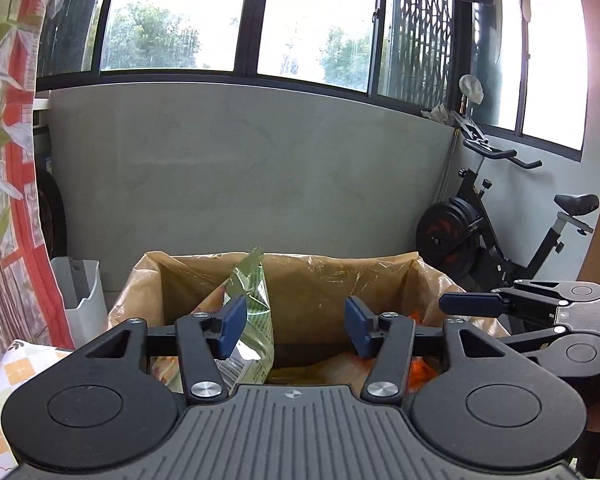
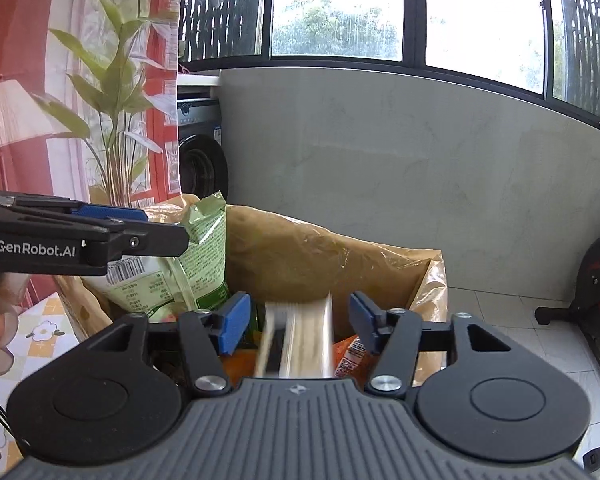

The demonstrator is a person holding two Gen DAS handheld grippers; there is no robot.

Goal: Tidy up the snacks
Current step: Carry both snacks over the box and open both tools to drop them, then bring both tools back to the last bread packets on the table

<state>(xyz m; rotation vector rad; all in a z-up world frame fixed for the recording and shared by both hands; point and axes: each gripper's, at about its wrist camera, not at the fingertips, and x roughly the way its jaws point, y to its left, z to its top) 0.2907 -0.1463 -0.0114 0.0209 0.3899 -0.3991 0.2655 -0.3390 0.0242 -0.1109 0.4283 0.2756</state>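
Note:
A box lined with a brown plastic bag (image 1: 300,276) stands in front of both grippers and holds several snack packs. My left gripper (image 1: 296,326) is open above the box; a green snack bag (image 1: 252,320) leans against its left pad, upright in the box. The green bag also shows in the right wrist view (image 2: 196,256). My right gripper (image 2: 296,324) is open over the box (image 2: 340,264); a blurred pale packet (image 2: 304,340) is between its pads, free of them. Orange packs (image 2: 350,354) lie at the bottom. The left gripper's fingers (image 2: 112,224) reach in from the left.
A table with a flower-pattern cloth (image 2: 48,332) lies to the left of the box. A grey wall (image 1: 240,176) and windows are behind. An exercise bike (image 1: 500,232) stands at the right, a white bin (image 1: 80,300) at the left, a washing machine (image 2: 198,148) behind the curtain.

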